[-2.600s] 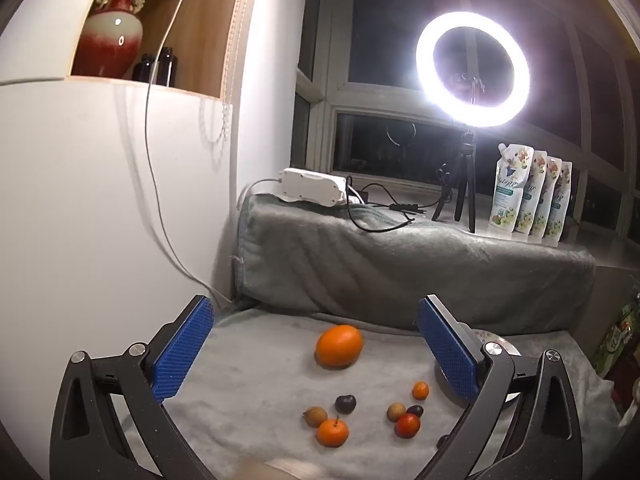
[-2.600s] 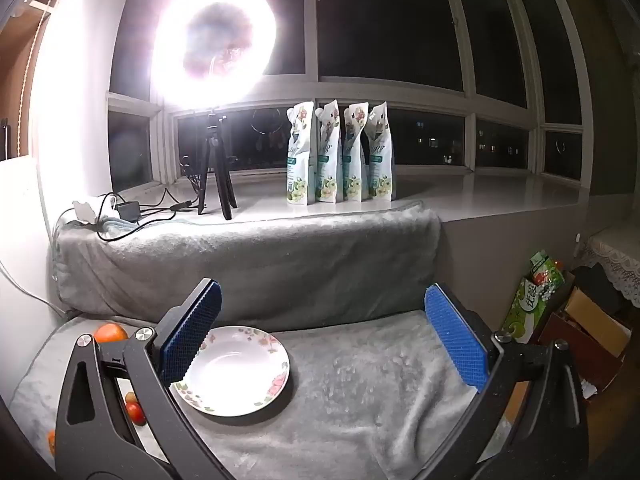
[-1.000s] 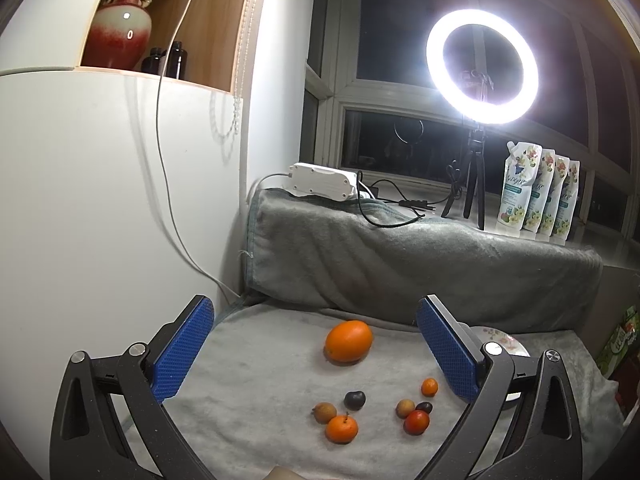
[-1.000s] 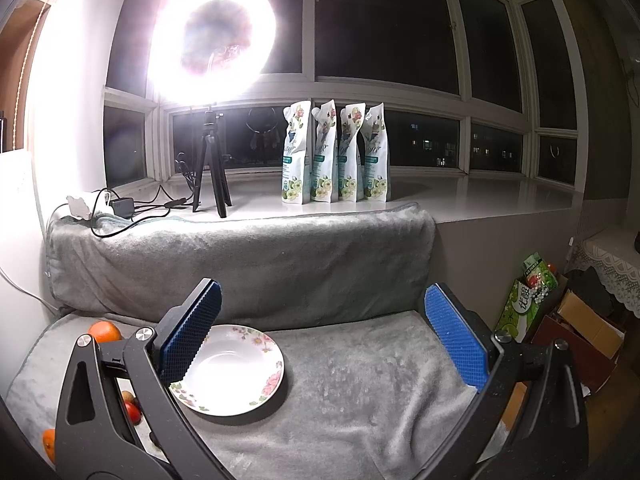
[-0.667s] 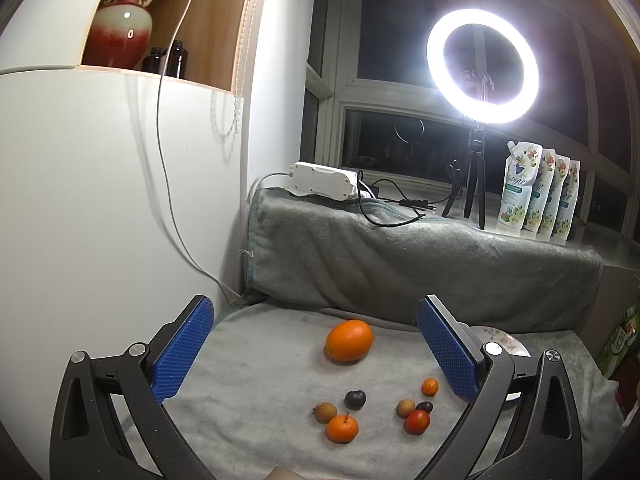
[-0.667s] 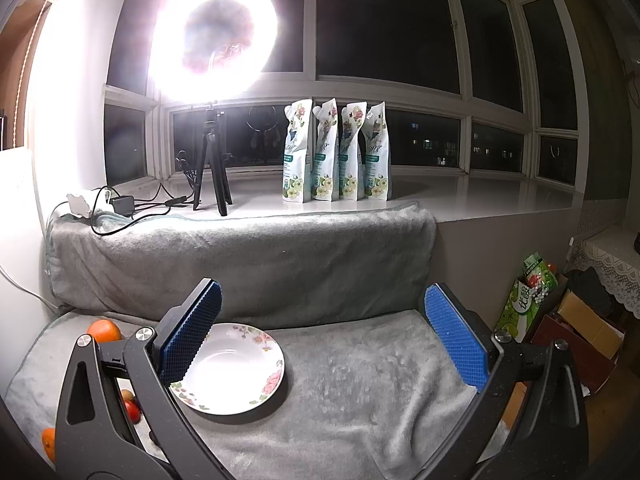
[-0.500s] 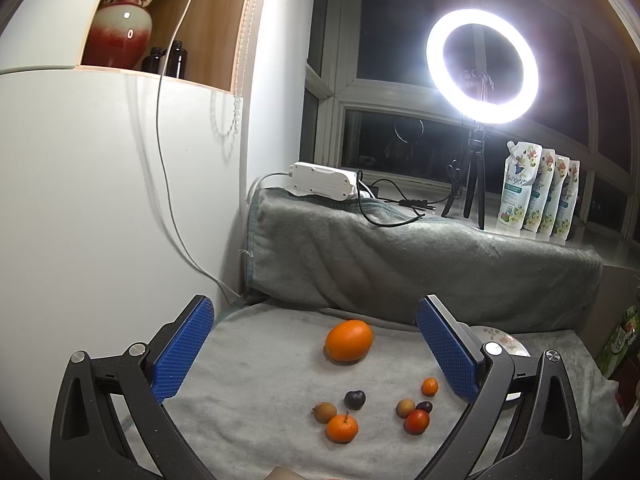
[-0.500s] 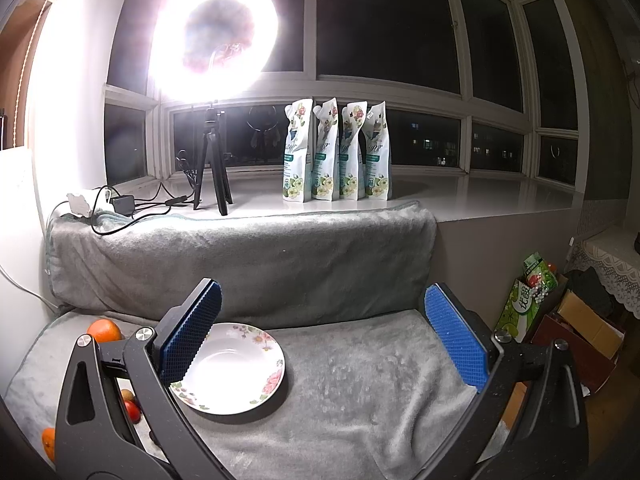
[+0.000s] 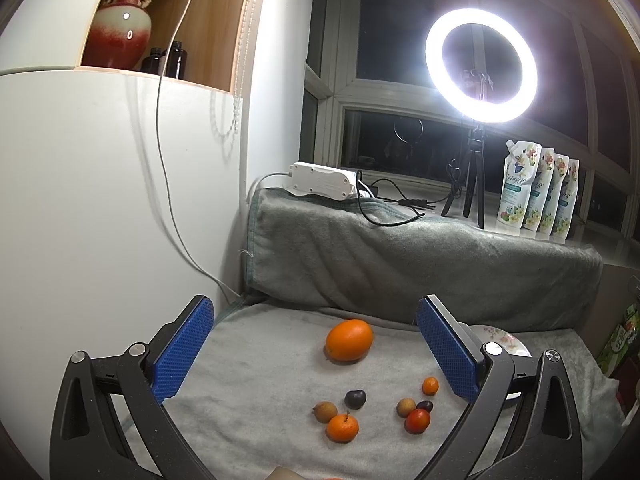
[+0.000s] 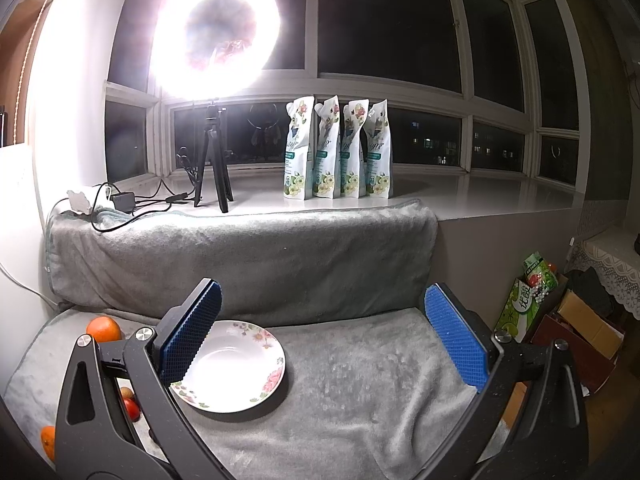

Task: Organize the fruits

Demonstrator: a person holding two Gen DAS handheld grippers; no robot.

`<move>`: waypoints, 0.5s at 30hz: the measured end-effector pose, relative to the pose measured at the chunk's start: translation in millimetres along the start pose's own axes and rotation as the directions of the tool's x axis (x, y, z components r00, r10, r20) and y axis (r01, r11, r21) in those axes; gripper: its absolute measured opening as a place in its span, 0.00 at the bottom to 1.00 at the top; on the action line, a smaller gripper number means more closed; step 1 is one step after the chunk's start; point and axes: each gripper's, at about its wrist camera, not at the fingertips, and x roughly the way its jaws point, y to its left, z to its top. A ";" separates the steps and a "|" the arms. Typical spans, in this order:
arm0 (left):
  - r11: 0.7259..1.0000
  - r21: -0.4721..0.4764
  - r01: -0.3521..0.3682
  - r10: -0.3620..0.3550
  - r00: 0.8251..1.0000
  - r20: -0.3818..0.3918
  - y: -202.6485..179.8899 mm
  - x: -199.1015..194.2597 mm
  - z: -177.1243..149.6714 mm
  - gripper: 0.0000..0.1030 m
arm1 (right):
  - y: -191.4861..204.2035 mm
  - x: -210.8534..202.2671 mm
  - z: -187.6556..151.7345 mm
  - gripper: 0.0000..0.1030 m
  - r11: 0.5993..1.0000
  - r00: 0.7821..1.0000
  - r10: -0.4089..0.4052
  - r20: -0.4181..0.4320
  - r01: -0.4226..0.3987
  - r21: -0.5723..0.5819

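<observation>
Both my grippers are hanging spread wide, holding nothing: left gripper (image 9: 316,350) above the big orange (image 9: 349,339) and little fruits, right gripper (image 10: 322,338) beside the empty floral plate (image 10: 236,372).

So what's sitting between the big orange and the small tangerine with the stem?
In the left wrist view, a dark plum lies between the big orange and the small tangerine, on grey blanket. A brown longan sits just left of that line.

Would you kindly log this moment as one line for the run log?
left hand-held gripper: open, empty | right hand-held gripper: open, empty | plate: empty | large orange and small fruits: loose on blanket
</observation>
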 end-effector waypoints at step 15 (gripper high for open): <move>1.000 0.002 0.009 -0.009 1.000 -0.012 3.1 -4.1 -4.7 0.98 | -1.9 -0.9 -2.6 1.00 1.000 1.000 0.023 -0.014 -0.023 -0.005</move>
